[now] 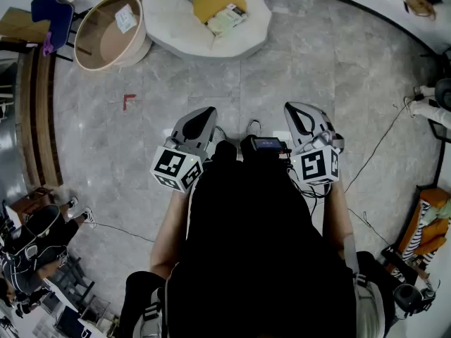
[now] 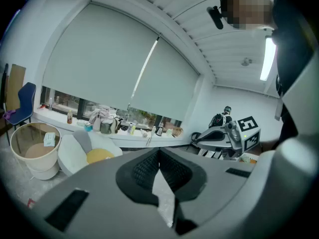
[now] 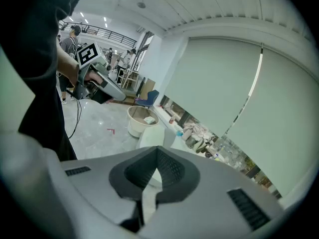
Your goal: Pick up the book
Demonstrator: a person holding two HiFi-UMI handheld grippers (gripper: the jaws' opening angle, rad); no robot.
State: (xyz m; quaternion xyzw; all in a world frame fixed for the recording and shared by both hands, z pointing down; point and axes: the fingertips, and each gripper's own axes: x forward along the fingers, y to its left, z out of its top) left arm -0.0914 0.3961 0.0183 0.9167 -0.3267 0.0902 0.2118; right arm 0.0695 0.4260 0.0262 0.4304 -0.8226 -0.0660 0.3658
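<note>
Book (image 1: 225,18) lies flat on a yellow cushion (image 1: 208,0), itself sunk in a white floor seat (image 1: 176,20) at the far edge of the grey tiled floor (image 1: 282,62), well apart from both grippers. Only the head view shows the book. The left gripper view catches the seat and cushion low at its left, but no book can be made out there. In the right gripper view the seat is mostly behind that gripper's own jaws. Left gripper (image 1: 203,115): jaw tips meet, nothing between them. Right gripper (image 1: 296,113): jaws likewise closed and empty. Both are held out in front of the person's dark torso, side by side and pointing toward the seat. Just beside the seat stands a round tub (image 1: 143,30) with a slip of paper (image 1: 125,17) inside, and past it a blue chair (image 1: 51,11), partly cut off. A red mark (image 1: 128,101) sits on the tiles between tub and left gripper. Only the gripper views show the pale roller blind (image 2: 114,63) and a cluttered window sill (image 2: 114,128) behind the seat; the items there are too small to name. A thin cable (image 1: 380,143) trails across the floor at right.
</note>
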